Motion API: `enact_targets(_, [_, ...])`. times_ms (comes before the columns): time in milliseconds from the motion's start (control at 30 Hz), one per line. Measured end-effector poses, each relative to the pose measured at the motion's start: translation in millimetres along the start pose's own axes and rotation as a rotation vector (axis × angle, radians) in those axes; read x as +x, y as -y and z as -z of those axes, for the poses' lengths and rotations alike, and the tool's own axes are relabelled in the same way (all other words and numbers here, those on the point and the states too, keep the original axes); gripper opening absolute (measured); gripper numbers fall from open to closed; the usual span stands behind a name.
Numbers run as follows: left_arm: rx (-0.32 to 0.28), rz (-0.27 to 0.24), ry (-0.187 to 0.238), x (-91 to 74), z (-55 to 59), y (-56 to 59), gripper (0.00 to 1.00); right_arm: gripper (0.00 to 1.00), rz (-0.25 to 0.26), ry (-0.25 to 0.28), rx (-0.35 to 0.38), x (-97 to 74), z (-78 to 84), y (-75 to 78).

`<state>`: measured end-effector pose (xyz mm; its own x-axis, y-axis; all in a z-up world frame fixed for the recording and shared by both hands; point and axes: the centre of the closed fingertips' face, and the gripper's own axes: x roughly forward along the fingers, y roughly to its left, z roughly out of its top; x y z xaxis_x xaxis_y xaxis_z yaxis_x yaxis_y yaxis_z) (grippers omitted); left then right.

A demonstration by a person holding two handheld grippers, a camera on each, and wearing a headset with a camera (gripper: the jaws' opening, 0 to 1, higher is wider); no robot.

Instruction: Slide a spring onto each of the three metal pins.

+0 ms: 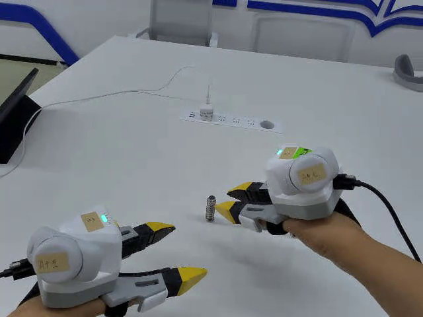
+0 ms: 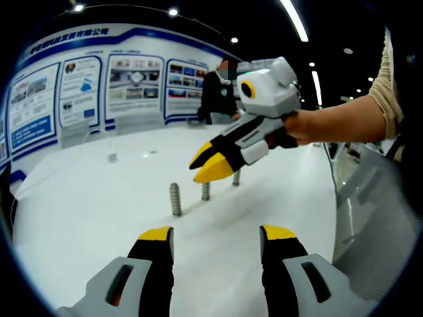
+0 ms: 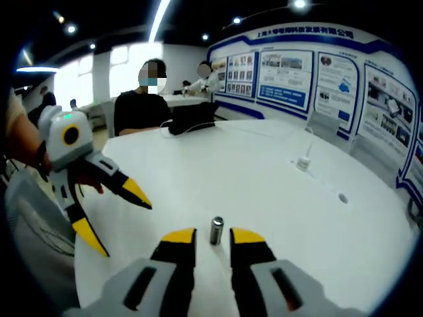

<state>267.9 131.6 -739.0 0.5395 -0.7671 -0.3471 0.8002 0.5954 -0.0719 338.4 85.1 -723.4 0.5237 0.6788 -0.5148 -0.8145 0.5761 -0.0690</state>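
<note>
Right gripper sits with jaws a little apart, the spring-wrapped pin just left of its tips. Left gripper hangs nearer, wide open, empty.

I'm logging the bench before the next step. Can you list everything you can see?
Upright grey metal pins: three, grey, in a row on the table between the grippers.
Coiled spring: one for certain, grey, on the pin nearest the left gripper; the other pins are too small to tell.
White power strip: one, white, far side of the table.
White charger plug: one, white, in the strip; its white cable trails left.
Black screen: one, black, at the table's left edge.
White table: one, white, under everything.
Left gripper: one, white and grey, yellow-tipped black jaws, open.
Right gripper: one, same colours, open, jaws towards the pins.
</note>
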Motion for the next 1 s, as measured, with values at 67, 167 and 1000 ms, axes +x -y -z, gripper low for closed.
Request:
enact_targets(67, [0.001, -0.001, 0.002, -0.1, -0.8, -0.5, 0.54, 0.21, 0.003, 0.006, 0.004, -4.9, 1.2, -1.1])
enact_targets(167, [-0.001, -0.004, 0.000, -0.2, -1.1, -1.4, 0.54, 0.22, 0.009, 0.019, 0.010, -12.6, 2.6, -2.2])
enact_targets(1000, [0.009, 0.005, 0.000, 1.7, -3.4, 5.7, 0.59, 0.28, 0.045, 0.065, 0.041, -83.0, 32.4, -5.5])
